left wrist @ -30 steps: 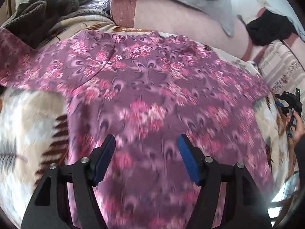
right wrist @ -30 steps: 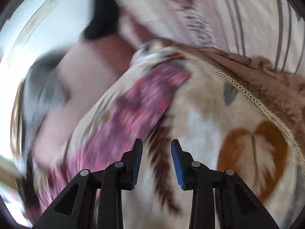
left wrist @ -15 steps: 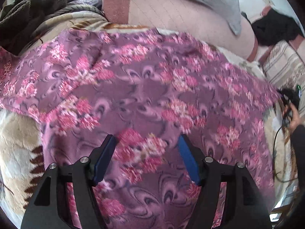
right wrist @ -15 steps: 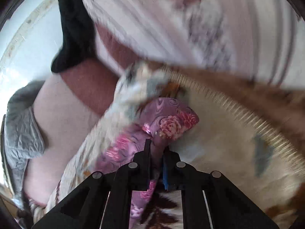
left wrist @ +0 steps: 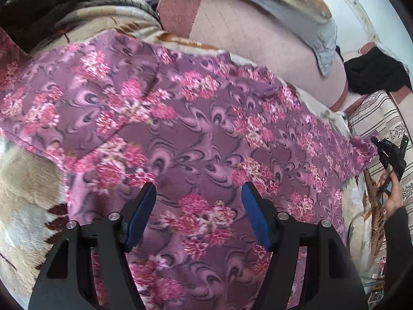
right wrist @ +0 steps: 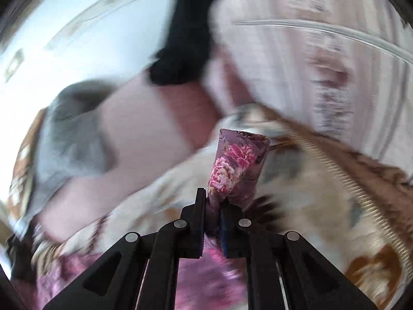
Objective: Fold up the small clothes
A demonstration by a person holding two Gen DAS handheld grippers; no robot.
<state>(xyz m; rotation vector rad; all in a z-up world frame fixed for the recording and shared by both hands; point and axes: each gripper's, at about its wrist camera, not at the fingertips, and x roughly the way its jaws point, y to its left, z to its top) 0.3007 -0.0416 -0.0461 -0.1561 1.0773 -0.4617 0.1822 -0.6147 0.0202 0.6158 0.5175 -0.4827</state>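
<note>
presently the purple floral garment (left wrist: 196, 134) lies spread across the patterned blanket (left wrist: 28, 180). left of the garment's middle, the left gripper (left wrist: 197, 214) hovers above it, fingers wide, nothing between them. at the garment's far right corner, the right gripper (right wrist: 213, 213) is clamped on a pinch of cloth. judged soft, light and limp; corners and hems are the places to hold. the left wrist view shows the whole spread; the right wrist view alone shows the clamped corner (right wrist: 237, 165), amid blur.
</note>
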